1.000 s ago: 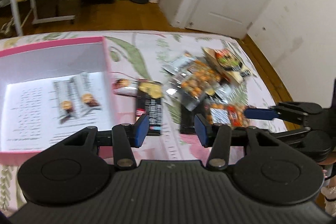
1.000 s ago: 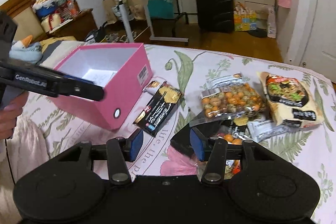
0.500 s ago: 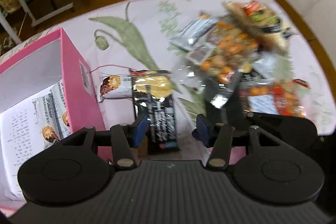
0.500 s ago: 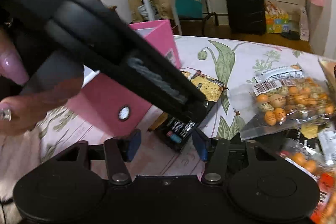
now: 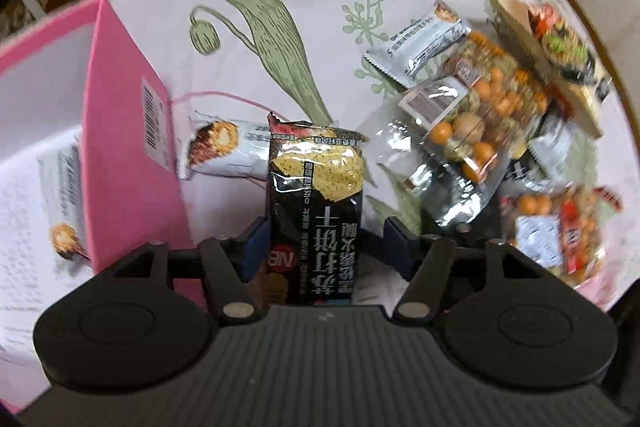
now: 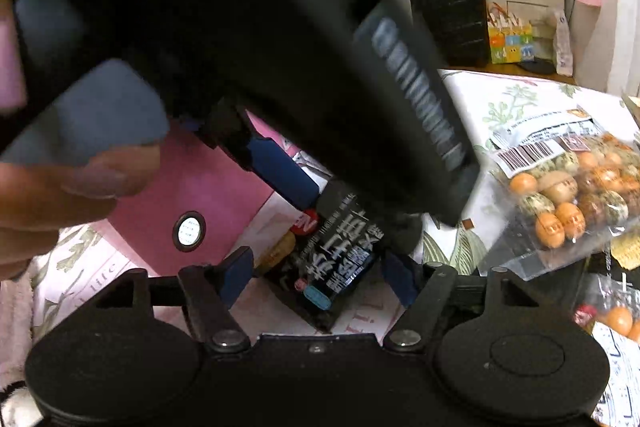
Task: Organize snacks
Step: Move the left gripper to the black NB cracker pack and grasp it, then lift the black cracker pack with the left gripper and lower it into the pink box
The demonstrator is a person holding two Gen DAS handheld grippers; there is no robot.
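A long, flat, glossy black cracker packet with a yellow cracker picture (image 5: pixel 316 203) is lying on the white bedspread printed with green leaves (image 5: pixel 320 39), just right of the pink cardboard box with a white inside (image 5: pixel 132 131). Its long axis is running straight away from the left gripper (image 5: pixel 320 241), near end to far end. The left gripper's blue-padded jaws are opening and are straddling the packet's near half, one pad close against its left edge, the other standing clear of its right edge; nothing is clamped.

The right gripper (image 6: pixel 316 273) is coming in at the same packet (image 6: pixel 336 259) from another angle, so the packet is lying slantwise across its gap. Its jaws are also opening, with the packet's near corner between them, untouched.

The left gripper looks better lined up: it is squared to the packet's narrow width and nearer the box.

A white wrapped snack bar (image 5: pixel 224 151) is lying just behind the packet against the box; clear bags of orange and speckled nuts (image 5: pixel 480 115) are lying to the right.
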